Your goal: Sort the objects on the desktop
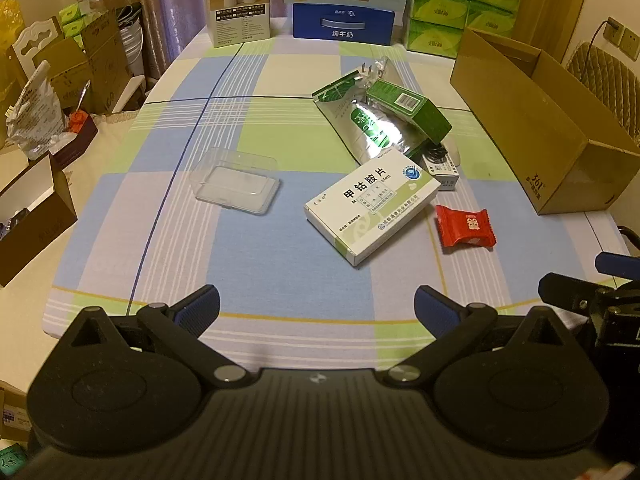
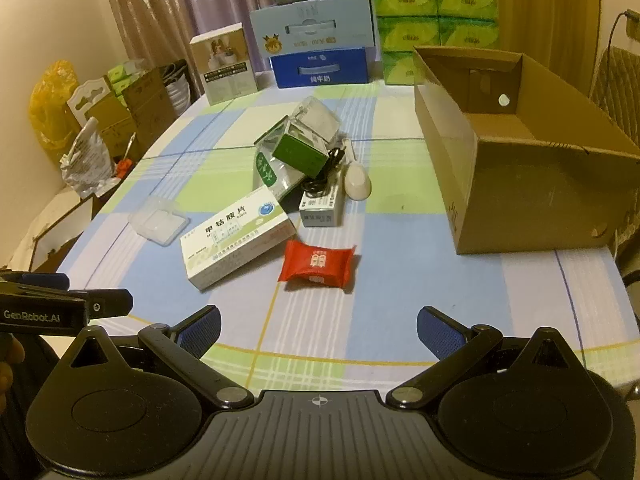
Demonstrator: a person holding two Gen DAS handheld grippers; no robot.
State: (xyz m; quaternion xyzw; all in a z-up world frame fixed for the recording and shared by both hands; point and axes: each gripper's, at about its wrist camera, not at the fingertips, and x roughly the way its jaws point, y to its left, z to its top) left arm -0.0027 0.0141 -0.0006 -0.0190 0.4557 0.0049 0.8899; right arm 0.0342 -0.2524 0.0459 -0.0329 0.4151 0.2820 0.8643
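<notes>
In the left wrist view, the left gripper hangs over the near edge of the table, its jaws spread wide and holding nothing. Ahead lie a clear, glossy plastic case, a flat white medicine box of printed card, and a crinkly red candy wrapper. Farther off, a green carton rests tilted on a shiny silver foil pouch. A brown cardboard box stands at the right, seen only from outside. The right gripper shows at the right edge.

The right wrist view looks into that cardboard box from above: open-topped and bare inside. It also shows a smooth white egg-shaped object and a coiled black cable on a small white box, mostly hidden from the other camera. The right gripper has its jaws wide apart, empty, with the red wrapper just ahead. The table wears a checked blue, green and lilac cloth.
</notes>
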